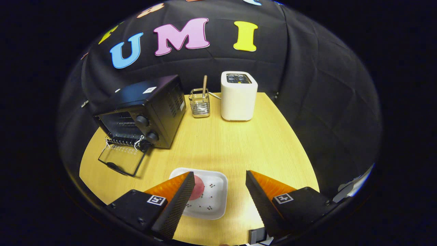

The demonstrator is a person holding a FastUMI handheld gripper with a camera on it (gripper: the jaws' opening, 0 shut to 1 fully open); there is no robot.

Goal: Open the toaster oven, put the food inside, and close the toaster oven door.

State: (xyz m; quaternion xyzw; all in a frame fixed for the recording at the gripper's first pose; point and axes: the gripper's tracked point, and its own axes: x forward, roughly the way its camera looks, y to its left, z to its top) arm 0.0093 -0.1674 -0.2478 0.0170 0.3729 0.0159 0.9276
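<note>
A black toaster oven stands on the wooden table at the far left, its glass door folded down flat in front of it. A white square plate lies just ahead of the fingers, and on it a round pink piece of food is partly hidden behind the left finger. My gripper is open above the plate, with nothing between its fingers.
A white pop-up toaster stands at the back of the table. Beside it a small wire holder carries a wooden stick. Bare tabletop lies between the plate and the oven.
</note>
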